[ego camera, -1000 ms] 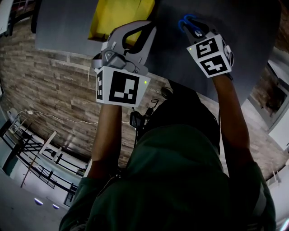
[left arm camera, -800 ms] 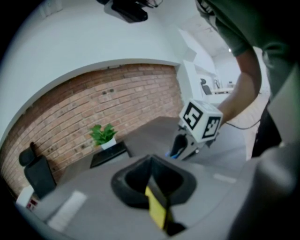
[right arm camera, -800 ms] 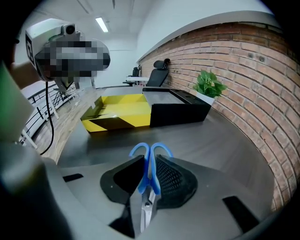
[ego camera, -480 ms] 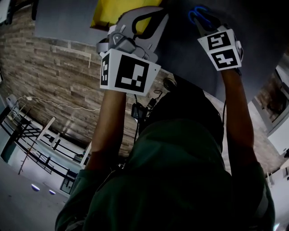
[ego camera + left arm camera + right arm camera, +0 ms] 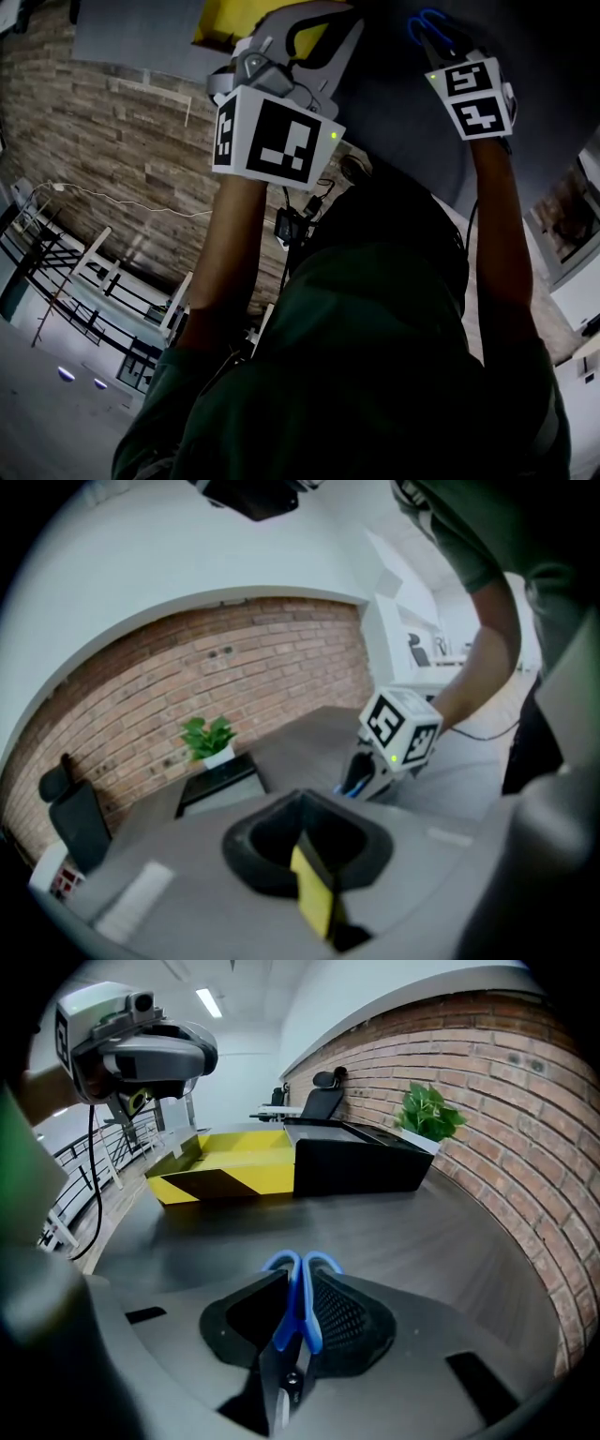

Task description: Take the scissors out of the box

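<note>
Over the table [image 5: 441, 1241], the right gripper [image 5: 300, 1283] clamps one pair of scissors [image 5: 282, 1332]; only the left gripper [image 5: 314, 860] view shows its jaws nipping one box [image 5: 313, 907] wall.

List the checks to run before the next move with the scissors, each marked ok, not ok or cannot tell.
1. Scissors held: ok, blue handles clamped between the fingers of the right gripper.
2. Scissors out of the yellow box: ok, the box stands apart, farther along the table.
3. Bare table ahead of the scissors: ok.
4. Left gripper hold: ok, shut on a yellow piece.
5. Whether that piece is the box's flap: cannot tell.
</note>
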`<action>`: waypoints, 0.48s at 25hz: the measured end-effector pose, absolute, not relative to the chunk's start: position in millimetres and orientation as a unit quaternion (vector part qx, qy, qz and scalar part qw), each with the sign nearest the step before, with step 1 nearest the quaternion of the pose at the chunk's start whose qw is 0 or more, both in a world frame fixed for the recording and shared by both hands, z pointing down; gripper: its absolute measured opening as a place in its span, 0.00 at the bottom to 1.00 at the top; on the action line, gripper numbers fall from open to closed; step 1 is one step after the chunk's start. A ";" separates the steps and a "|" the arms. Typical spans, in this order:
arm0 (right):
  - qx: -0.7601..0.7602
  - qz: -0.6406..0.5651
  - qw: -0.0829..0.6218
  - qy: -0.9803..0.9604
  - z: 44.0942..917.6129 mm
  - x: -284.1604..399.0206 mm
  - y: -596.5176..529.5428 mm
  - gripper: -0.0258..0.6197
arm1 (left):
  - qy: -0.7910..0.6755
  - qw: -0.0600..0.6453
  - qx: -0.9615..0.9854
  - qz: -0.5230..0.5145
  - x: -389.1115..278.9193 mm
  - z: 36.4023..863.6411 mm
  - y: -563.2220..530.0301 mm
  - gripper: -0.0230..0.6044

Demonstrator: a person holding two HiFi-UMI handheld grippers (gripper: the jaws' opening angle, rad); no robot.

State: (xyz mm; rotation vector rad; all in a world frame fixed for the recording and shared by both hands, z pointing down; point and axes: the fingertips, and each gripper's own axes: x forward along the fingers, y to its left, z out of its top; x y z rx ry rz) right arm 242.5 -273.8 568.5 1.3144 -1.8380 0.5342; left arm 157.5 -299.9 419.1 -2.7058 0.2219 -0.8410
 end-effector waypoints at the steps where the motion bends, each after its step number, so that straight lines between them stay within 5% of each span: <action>1: 0.518 0.214 0.398 -0.727 570.5 241.5 -274.2 0.16 | 0.078 0.149 -0.941 -0.293 156.2 419.1 -300.5 0.04; 12: 0.514 0.201 0.414 -0.724 559.4 236.8 -279.9 0.17 | 0.099 0.165 -0.939 -0.286 139.5 394.4 -304.7 0.04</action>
